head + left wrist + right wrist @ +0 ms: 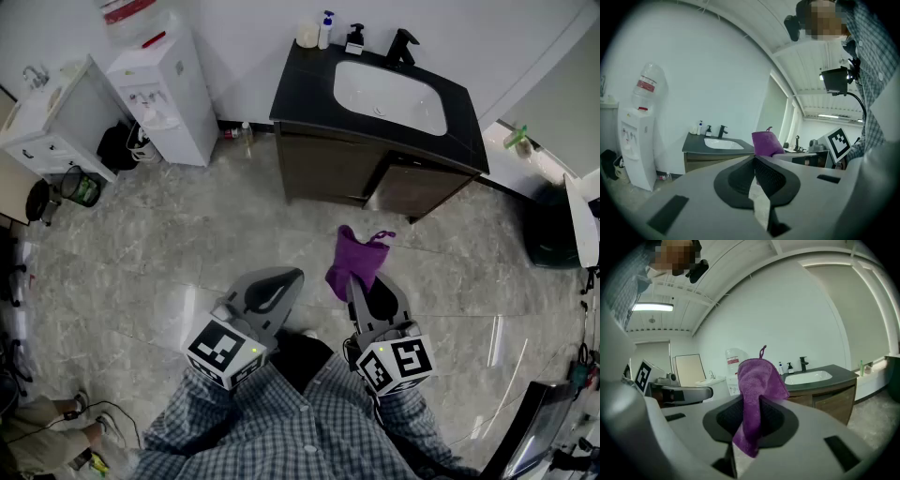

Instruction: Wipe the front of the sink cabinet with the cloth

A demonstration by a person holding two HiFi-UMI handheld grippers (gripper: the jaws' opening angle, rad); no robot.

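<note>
The purple cloth is pinched between the jaws of the right gripper. Its jaws are closed on the cloth's middle. One bunched end stands up past the jaw tips, topped by a small hanging loop, and the other end trails back toward the gripper's body. In the head view the cloth sticks out beyond the tips of the right gripper, held clear of the floor.

The sink cabinet stands ahead of the right gripper, well apart from it, with its brown wooden front facing the grippers; from the right gripper's own view the cabinet sits ahead and off to the right. The cloth is not touching it. On the black top are a white basin, a black faucet behind it, and pump bottles at the back corner.

The left gripper is just beside the right one, on its left, pointing the same way. Its jaws meet at the tips with nothing between them. From there the cloth shows ahead and slightly right, the cabinet ahead and to the left.

Farther left of both grippers, against the wall, stands a white water dispenser. Checked sleeves lie behind the grippers.
</note>
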